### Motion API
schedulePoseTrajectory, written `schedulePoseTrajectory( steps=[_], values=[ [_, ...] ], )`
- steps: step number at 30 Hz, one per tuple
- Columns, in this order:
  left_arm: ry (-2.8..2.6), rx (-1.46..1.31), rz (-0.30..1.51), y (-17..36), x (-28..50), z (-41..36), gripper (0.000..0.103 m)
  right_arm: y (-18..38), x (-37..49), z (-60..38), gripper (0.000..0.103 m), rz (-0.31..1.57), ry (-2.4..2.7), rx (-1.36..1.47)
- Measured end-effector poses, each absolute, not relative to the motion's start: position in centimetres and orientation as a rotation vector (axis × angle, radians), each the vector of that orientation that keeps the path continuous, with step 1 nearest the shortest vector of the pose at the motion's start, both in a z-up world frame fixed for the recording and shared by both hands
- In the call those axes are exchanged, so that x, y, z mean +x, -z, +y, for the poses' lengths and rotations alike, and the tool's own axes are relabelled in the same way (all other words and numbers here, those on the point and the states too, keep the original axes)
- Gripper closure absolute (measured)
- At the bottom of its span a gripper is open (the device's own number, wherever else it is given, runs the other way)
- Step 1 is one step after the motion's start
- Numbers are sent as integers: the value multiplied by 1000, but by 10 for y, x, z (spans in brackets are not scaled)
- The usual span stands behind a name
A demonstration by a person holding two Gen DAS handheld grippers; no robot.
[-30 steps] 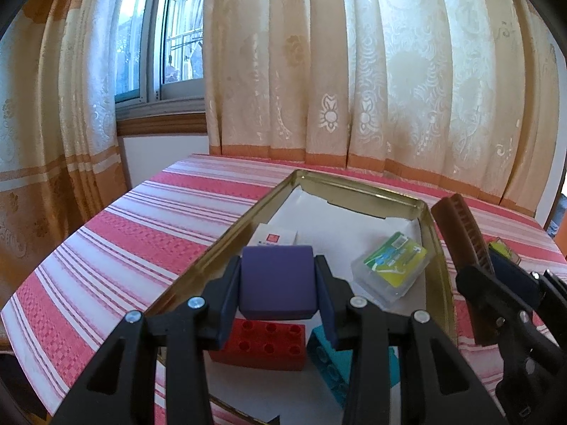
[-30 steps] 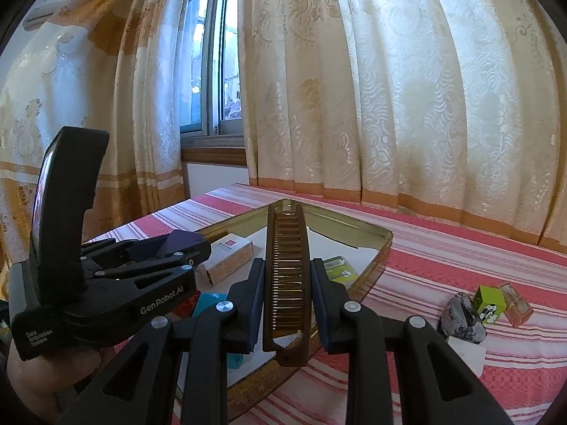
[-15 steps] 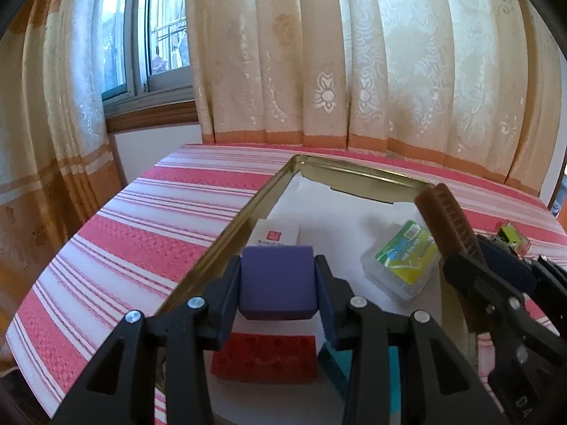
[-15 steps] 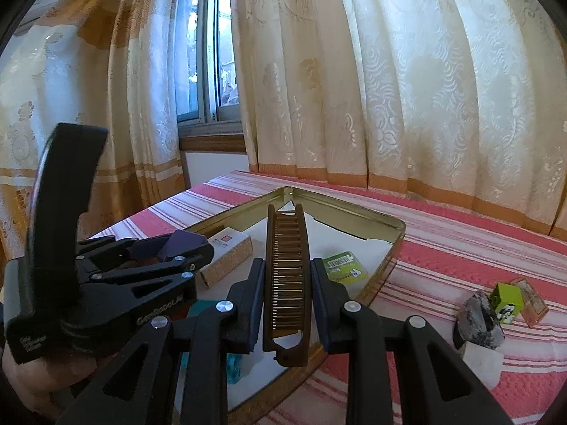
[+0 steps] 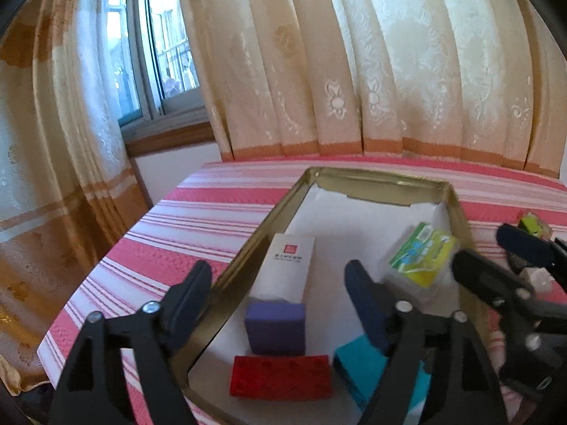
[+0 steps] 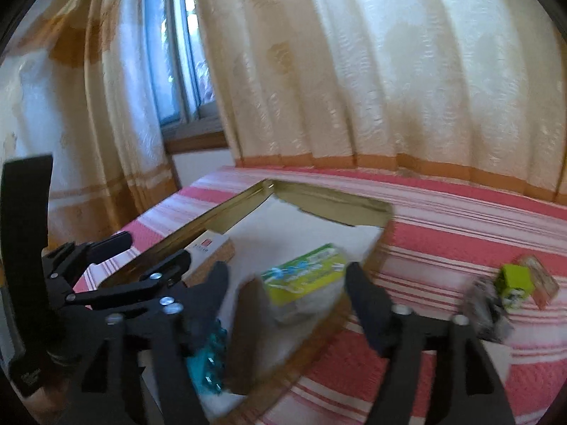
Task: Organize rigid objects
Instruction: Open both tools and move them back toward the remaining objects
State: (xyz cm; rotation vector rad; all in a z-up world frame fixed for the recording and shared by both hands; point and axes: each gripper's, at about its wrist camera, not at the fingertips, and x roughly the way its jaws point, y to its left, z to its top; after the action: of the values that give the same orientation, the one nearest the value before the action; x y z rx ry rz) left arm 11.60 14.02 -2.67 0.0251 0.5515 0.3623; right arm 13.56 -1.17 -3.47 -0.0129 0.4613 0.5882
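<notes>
Resting on the white paper lining of the shallow gold metal tray (image 5: 248, 258), the purple rectangular block (image 5: 275, 327) sits free between the spread fingers of the left gripper (image 5: 278, 301), whose jaws stand wide apart and hold nothing. Just behind the block lies a white card box with a red square mark (image 5: 290, 265); just in front of it lies a red studded building brick (image 5: 280, 377), and a teal building brick (image 5: 368, 372) sits to the right, partly hidden by a gripper finger. A clear plastic case with a green and yellow label (image 6: 304, 278) lies further right in the tray. In the right wrist view the right gripper (image 6: 287, 295) is also spread open and empty, with the brown plastic comb (image 6: 244, 336) blurred below it, lying in the tray beside the labelled case. Outside the tray, on the red and white striped tablecloth (image 6: 443, 233), a small green cube (image 6: 514, 281), a brownish packet (image 6: 540, 279) and a blurred grey lump (image 6: 487, 310) cluster near one another. Cream patterned curtains (image 5: 389, 71) hang behind.
</notes>
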Motion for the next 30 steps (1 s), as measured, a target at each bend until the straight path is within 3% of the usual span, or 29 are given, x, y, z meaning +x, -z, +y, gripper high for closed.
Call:
schedulePoseTrajectory(
  steps=[3, 17, 30],
  values=[
    [-336, 14, 518, 18, 108, 125, 7, 29, 128, -39, 28, 458, -577, 6],
    [-79, 47, 575, 21, 133, 1, 3, 44, 142, -199, 28, 560, -335, 48],
    [76, 55, 774, 52, 177, -68, 3, 56, 178, -236, 28, 681, -260, 3]
  ],
)
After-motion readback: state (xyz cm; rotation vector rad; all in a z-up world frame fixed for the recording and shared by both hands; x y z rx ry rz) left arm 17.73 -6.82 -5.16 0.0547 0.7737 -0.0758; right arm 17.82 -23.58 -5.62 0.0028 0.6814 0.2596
